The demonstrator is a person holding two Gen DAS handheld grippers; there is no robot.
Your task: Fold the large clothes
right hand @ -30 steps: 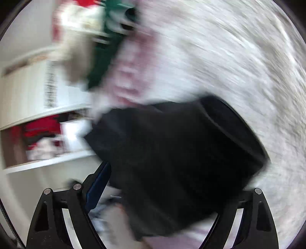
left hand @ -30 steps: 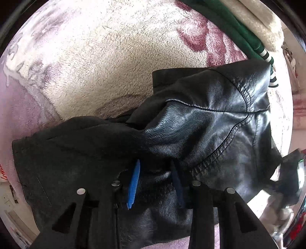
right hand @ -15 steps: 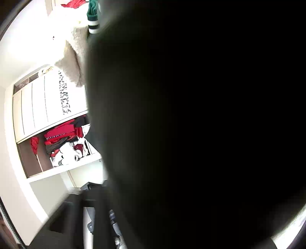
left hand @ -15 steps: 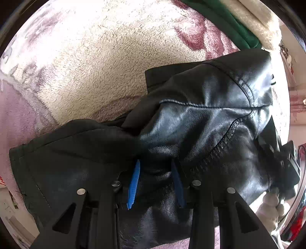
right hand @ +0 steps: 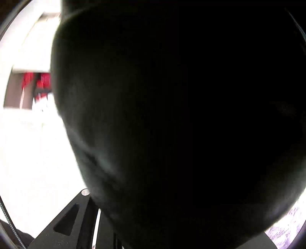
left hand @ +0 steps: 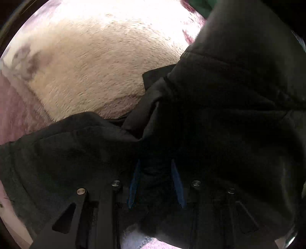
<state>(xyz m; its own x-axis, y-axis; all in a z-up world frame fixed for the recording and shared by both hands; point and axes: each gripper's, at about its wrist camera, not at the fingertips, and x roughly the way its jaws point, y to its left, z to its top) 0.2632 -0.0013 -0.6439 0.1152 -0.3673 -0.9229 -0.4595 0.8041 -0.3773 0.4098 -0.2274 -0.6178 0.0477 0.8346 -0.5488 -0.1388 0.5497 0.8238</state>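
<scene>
A black leather jacket [left hand: 220,115] lies bunched on a cream and mauve fleece blanket [left hand: 99,63]. My left gripper [left hand: 155,172] is shut on a fold of the jacket, which is pinched between the blue pads [left hand: 134,178]. In the right wrist view the jacket [right hand: 181,115] hangs right over the lens and fills nearly the whole frame. It hides the right gripper's fingertips; only the left part of its black frame [right hand: 76,216] shows at the bottom.
A green garment [left hand: 198,4] peeks out at the top edge, beyond the jacket. In the right wrist view a white shelf unit with red clothes [right hand: 36,82] shows blurred at the left, and a strip of blanket [right hand: 286,228] at the bottom right.
The right side of the jacket has been lifted up and over toward the left, now shading the left view and covering the right camera. The left gripper has kept its hold.
</scene>
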